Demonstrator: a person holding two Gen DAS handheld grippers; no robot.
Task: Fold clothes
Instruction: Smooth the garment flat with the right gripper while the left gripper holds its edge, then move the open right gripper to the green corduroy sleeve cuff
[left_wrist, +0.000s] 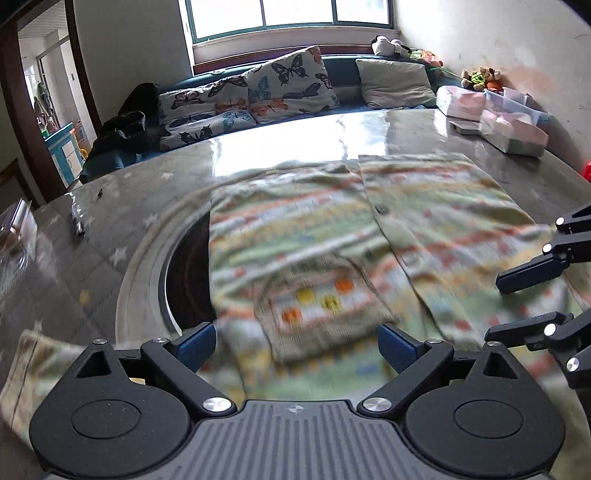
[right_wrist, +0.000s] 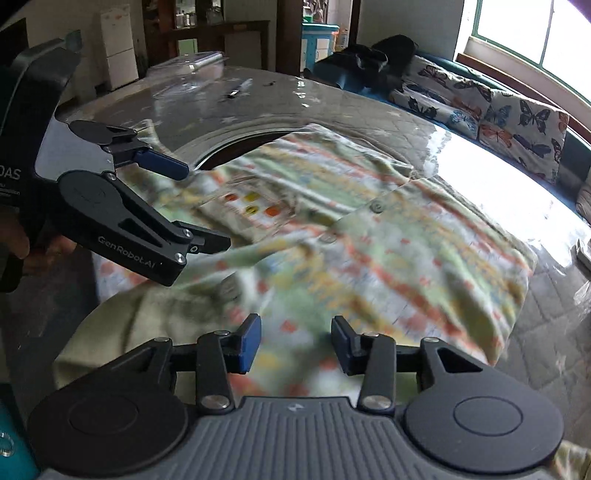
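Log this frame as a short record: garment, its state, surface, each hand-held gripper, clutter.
garment: striped patterned cardigan with front buttons and a patch pocket
state: spread flat, unfolded, blurred
surface: glossy table
left hand-held gripper: open, above the pocket, holding nothing
right hand-held gripper: open, above the hem, holding nothing
clutter: boxes at far corner

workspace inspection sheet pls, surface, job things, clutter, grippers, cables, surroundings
surface: glossy table with a round dark opening partly under the garment
job's things: patterned buttoned cardigan spread flat, pocket facing up
clutter: clear and pink boxes at the far corner; small dark item on the top
grippers: left hand-held gripper open over the pocket, holding nothing; right hand-held gripper open over the cloth, holding nothing
cables: nothing seen
surroundings: window, sofa with butterfly cushions, plush toys, doorway on the left
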